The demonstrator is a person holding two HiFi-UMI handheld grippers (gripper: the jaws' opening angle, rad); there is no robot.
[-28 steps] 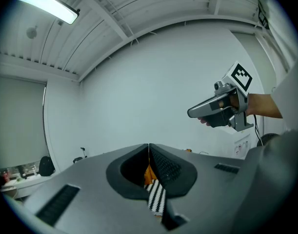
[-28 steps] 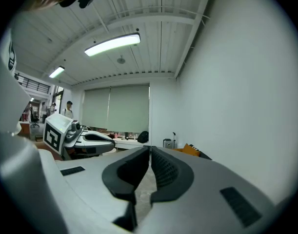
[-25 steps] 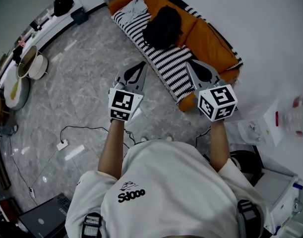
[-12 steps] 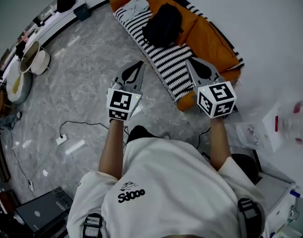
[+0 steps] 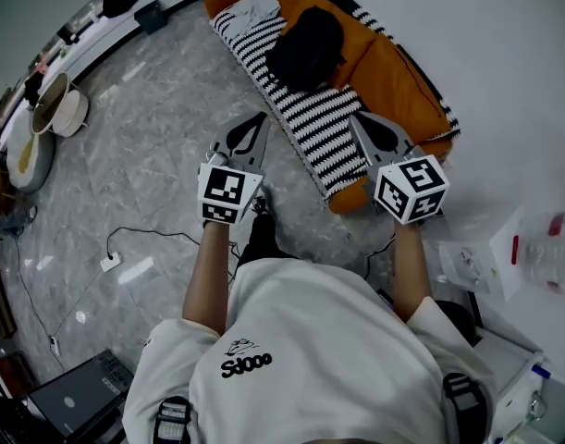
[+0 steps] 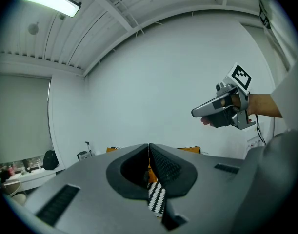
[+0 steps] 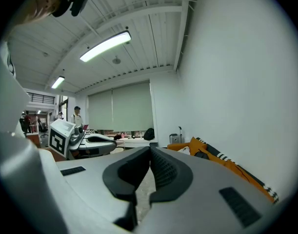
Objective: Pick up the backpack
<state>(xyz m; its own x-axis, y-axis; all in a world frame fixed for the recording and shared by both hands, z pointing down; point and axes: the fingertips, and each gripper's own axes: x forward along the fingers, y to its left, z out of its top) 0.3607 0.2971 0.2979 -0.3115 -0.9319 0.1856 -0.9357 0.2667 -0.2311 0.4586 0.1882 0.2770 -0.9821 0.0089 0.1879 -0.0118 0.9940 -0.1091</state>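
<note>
A black backpack (image 5: 305,46) lies on an orange sofa (image 5: 393,77) with a black-and-white striped cover (image 5: 310,118), far side of the room in the head view. My left gripper (image 5: 261,118) is shut and empty, held over the grey floor short of the sofa's near edge. My right gripper (image 5: 356,118) is shut and empty too, held above the sofa's near end. In the left gripper view the shut left gripper (image 6: 149,145) points at the sofa, with the right gripper (image 6: 193,113) at the right. In the right gripper view, the right gripper (image 7: 149,149) and the backpack (image 7: 201,154) on the sofa.
A white power strip (image 5: 109,264) with a black cable lies on the marble floor at the left. Round bowls (image 5: 55,109) and a laptop (image 5: 74,400) sit along the left side. White boxes and a plastic container (image 5: 532,239) stand at the right by the wall.
Both grippers and the person have moved forward toward the sofa; a foot has stepped into view. The right gripper's jaws have closed the last bit.
</note>
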